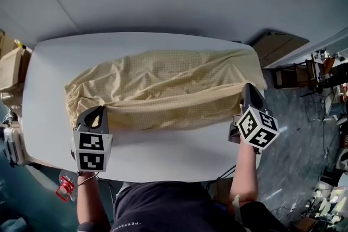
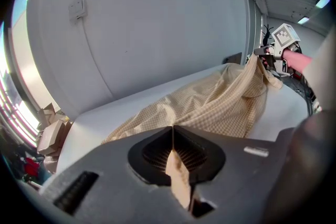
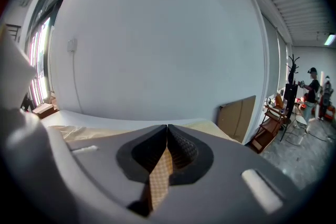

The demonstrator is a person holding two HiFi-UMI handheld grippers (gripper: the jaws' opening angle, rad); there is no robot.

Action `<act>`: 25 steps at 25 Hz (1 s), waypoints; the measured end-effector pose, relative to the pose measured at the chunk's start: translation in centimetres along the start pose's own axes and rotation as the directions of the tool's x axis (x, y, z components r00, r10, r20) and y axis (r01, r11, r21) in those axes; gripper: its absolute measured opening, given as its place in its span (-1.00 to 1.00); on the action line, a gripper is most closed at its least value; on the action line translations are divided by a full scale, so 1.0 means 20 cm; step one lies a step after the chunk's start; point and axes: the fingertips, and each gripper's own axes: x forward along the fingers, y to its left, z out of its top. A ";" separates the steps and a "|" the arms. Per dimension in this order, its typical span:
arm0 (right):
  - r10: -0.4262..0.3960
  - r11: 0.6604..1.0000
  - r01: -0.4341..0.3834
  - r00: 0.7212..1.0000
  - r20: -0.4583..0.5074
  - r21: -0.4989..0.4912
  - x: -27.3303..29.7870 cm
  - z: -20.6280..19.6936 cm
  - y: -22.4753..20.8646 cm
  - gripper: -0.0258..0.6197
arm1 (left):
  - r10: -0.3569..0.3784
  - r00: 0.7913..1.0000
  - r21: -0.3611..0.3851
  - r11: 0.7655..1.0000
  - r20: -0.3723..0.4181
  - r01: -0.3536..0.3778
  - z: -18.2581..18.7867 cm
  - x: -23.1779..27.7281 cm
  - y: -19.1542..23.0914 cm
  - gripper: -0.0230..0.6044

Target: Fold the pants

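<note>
So, head view first: one pair of pale yellow checked cloth pants [image 1: 163,87] lies stretched left to right across the middle of one white table with rounded corners [image 1: 179,157]. Two grippers are on it, one per end. The left gripper [image 1: 97,112] is at the lower left, on the near edge of the pants' left end. The right gripper [image 1: 246,88] is at the right, on the near corner of the other end. Each carries one black-and-white marker cube [image 1: 91,150], so two cubes total. Two bare forearms [image 1: 244,171] come up from the bottom edge, one behind each gripper. One flat brown board [image 1: 278,43] leans past the table's upper right corner.

Left gripper view: the jaws are pinched together with one fold of the yellow fabric clamped between them, poking out toward the bottom of the frame. From there the pants run up to the upper right, where the right gripper and its cube have hold of the far end, lifted a bit off the tabletop. One small white wall plate [image 2: 77,7] sits in the upper left, on the big pale wall.

Right gripper view: those jaws are squeezed closed too, with one narrow strip of the checked cloth caught between them. The rest of the pants shows as a low yellow band on the table at centre left. The same brown board is at right of centre, and one person [image 3: 312,84] stands far off at the right edge.
</note>
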 end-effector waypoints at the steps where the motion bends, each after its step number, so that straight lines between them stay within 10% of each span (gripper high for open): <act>1: 0.014 1.000 -0.014 1.000 0.001 -0.005 0.04 0.03 0.01 -0.91 | 0.010 1.000 -0.006 1.000 -0.003 -0.010 0.02 0.01 0.01 -0.88; 25: 0.161 0.984 -0.169 0.981 -0.110 -0.061 0.84 0.03 0.30 -0.91 | 0.104 0.991 -0.160 0.980 -0.089 -0.118 0.11 0.45 0.38 -0.88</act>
